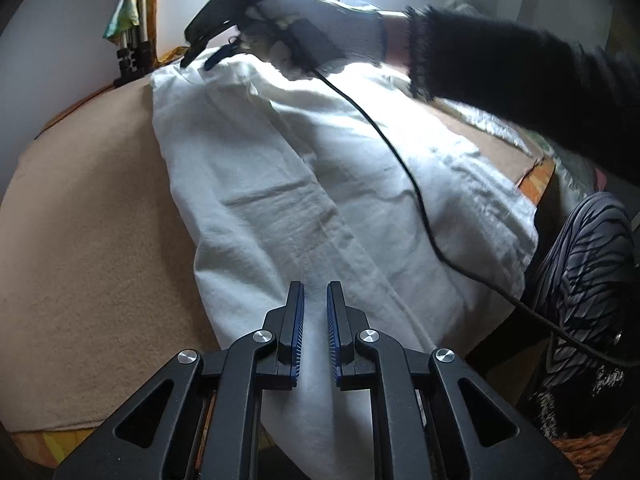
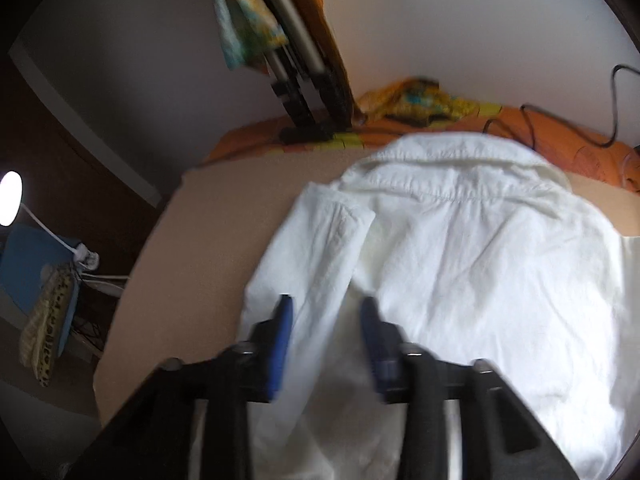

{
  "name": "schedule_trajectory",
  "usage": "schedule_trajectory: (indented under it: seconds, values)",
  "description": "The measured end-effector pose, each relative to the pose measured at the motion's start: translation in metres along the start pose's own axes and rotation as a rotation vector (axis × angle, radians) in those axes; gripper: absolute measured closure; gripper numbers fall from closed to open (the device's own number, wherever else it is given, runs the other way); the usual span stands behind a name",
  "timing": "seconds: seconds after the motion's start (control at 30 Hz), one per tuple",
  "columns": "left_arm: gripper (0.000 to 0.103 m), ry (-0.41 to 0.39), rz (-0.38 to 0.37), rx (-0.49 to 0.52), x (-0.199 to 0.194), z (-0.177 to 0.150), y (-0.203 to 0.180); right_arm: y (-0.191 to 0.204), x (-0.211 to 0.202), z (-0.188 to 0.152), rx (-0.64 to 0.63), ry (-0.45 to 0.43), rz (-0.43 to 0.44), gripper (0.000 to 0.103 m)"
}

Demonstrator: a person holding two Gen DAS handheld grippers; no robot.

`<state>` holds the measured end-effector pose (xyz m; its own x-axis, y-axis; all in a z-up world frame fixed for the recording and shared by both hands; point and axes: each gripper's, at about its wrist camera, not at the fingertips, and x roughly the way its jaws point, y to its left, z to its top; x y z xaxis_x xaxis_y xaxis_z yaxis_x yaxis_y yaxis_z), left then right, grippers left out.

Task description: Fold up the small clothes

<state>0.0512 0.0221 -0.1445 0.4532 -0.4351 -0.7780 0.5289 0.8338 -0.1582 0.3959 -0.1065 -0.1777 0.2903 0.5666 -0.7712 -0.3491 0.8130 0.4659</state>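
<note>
**Meanwhile, a white shirt lay spread on the beige mat**

Broadly, the shirt (image 2: 460, 264) lay flat on a beige mat (image 1: 88, 216), collar toward the far edge in the right wrist view, with one sleeve (image 2: 320, 248) folded inward along its left side. Beyond the mat ran an orange cloth (image 2: 560, 144), where a black tripod (image 2: 304, 92) stood against the wall.

The left gripper (image 1: 316, 300) hovered low over the near hem of the shirt, its jaws nearly closed with only a narrow slit between the blue pads. White fabric showed through that slit, yet whether the pads pinched it could not be told.

The right gripper (image 2: 326, 316) pointed down at the folded sleeve with its jaws partly open, straddling the fabric without pressing it; the view was blurred. In the left wrist view the same gripper sat at the far end of the shirt, held by a gloved hand (image 1: 320, 28) in a black sleeve (image 1: 520, 80), and a black cable (image 1: 400, 160) trailed from it across the shirt.
</note>
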Motion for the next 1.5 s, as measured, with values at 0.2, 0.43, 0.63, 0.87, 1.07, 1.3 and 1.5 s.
schedule_trajectory:
  seconds: [0.2,0.43,0.63,0.87,1.07,1.3,1.5]
  values:
    - [0.08,-0.083,-0.006,-0.033,-0.018,0.02,0.0,-0.006,-0.061,-0.021,-0.001,-0.083,0.011,0.054]
    - [0.056,-0.165,-0.001,0.024,-0.036,0.045,-0.022,-0.042,-0.148,-0.072,0.062,-0.188,-0.034,0.052]
    - [0.051,-0.151,-0.055,0.02,-0.03,0.062,-0.044,-0.08,-0.216,-0.125,0.098,-0.223,-0.143,0.019]
    - [0.051,-0.122,-0.122,0.006,-0.009,0.071,-0.074,-0.146,-0.293,-0.191,0.232,-0.251,-0.272,0.019]
    - [0.051,-0.084,-0.154,0.047,0.016,0.08,-0.106,-0.213,-0.358,-0.258,0.389,-0.268,-0.344,0.028]
    - [0.051,-0.031,-0.184,0.033,0.042,0.089,-0.128,-0.284,-0.406,-0.312,0.554,-0.28,-0.428,0.036]
    - [0.051,0.021,-0.172,-0.012,0.054,0.092,-0.127,-0.34,-0.411,-0.344,0.707,-0.277,-0.449,0.038]
